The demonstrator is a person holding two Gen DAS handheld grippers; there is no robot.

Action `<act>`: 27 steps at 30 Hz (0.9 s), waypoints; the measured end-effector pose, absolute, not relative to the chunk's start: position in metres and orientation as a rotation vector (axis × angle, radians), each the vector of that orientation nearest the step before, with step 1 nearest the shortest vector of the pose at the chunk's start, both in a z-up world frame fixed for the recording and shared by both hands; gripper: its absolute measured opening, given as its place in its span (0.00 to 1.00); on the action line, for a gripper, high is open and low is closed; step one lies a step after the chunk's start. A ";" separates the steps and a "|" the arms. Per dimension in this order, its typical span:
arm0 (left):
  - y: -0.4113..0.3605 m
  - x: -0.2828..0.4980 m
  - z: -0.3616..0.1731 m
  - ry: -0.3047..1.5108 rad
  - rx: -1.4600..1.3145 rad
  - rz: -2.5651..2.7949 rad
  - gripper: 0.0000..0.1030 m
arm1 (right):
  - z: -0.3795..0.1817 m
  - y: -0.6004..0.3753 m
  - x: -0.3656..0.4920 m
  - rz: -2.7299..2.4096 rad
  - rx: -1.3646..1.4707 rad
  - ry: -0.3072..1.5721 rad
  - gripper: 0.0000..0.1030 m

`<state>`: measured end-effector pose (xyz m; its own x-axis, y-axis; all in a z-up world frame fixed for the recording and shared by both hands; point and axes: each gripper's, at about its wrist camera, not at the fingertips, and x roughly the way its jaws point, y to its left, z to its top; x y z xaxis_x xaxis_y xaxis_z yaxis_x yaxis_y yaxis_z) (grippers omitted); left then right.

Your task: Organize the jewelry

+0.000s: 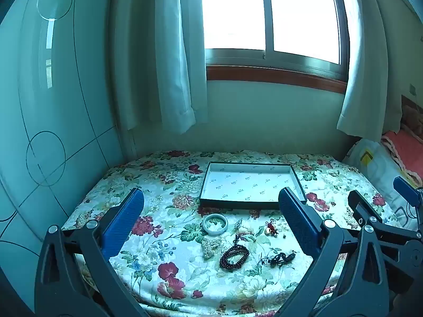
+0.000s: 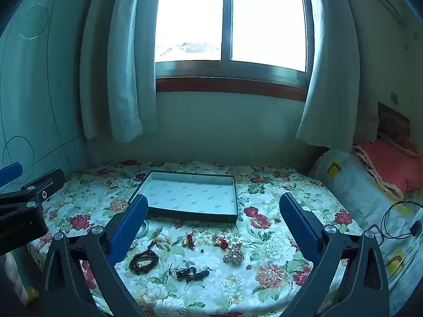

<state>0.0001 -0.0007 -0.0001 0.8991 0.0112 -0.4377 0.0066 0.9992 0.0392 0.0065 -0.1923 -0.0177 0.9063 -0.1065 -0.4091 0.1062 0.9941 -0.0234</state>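
Two grippers are mine to hold, one in each hand, and both hang above the floral-printed cloth (image 1: 164, 179) with nothing between their blue pads. My left gripper (image 1: 211, 211) has its fingers spread wide, and so does my right gripper (image 2: 213, 212); neither touches anything.

Ahead of both lies the shallow dark-rimmed rectangular tray with a pale printed lining (image 1: 298, 182), flat on the cloth and bare inside. Nearer to me than the tray, the jewelry is scattered loose on the cloth. The pale green jade-like bangle (image 1: 215, 224) lies just in front of the tray's near edge, and the cream beaded cluster (image 1: 210, 246) sits just below it. The coiled dark red wooden bead bracelet (image 1: 234, 258) lies beside that cluster, with the black corded piece (image 1: 279, 259) close on its right. The small red-and-gold knotted charm (image 1: 271, 228) rests between the cord and the tray.

From my right wrist I also see a second red-and-gold charm (image 2: 221, 243) and a round silvery brooch (image 2: 234, 256) just beside each other, right of the first charm.
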 end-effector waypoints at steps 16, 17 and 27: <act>0.004 -0.004 -0.003 0.454 0.026 0.004 0.98 | -0.019 -0.192 0.007 -0.110 -0.002 0.415 0.96; 0.005 0.000 -0.004 0.457 0.027 0.003 0.98 | -0.019 -0.192 0.007 -0.110 -0.001 0.416 0.96; 0.006 0.000 -0.004 0.458 0.027 0.004 0.98 | -0.020 -0.192 0.008 -0.109 0.001 0.418 0.96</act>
